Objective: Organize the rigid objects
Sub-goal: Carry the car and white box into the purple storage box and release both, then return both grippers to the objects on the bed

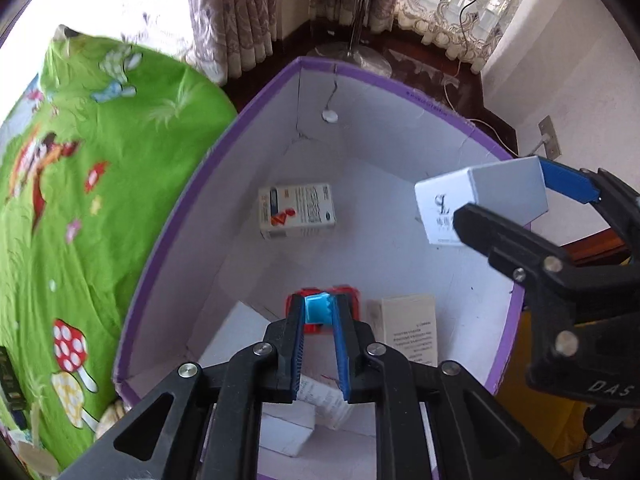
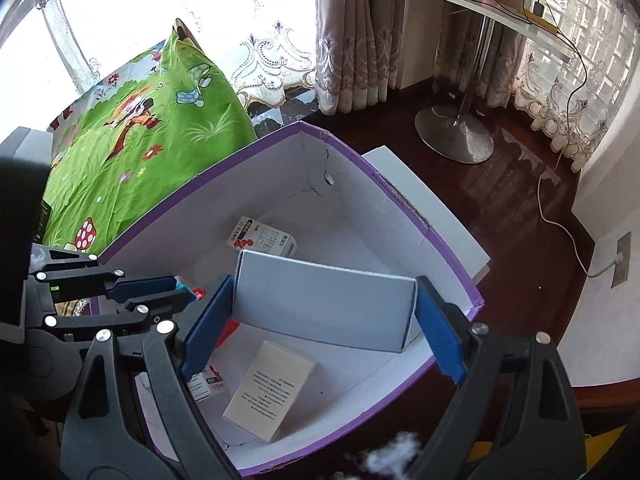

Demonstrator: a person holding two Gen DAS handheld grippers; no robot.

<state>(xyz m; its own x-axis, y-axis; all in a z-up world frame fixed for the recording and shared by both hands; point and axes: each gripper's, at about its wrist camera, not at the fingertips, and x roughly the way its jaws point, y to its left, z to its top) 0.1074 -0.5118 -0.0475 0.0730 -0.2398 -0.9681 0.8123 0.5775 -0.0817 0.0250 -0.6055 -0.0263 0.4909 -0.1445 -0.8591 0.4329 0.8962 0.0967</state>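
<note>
floor [image 2: 520,208]: dark wood (glossy) | curtains [image 2: 352,40]: lace | window [image 2: 160,8]: bright daylight

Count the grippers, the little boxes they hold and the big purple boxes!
Black two-finger grippers: 2, left gripper and right gripper.
Small held boxes: 2, grey-white cardboard box and red-and-cyan box.
Big purple-rimmed cardboard boxes: 1.
Total: 5.

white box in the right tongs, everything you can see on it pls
The white box is a plain rectangular carton, cardboard by its look, matte, with a dark logo and small print on one end. The right tongs clamp it across its length, a blue pad on each end. It hangs slightly tilted over the open purple-edged bin, above the boxes lying inside, touching none of them.
</note>
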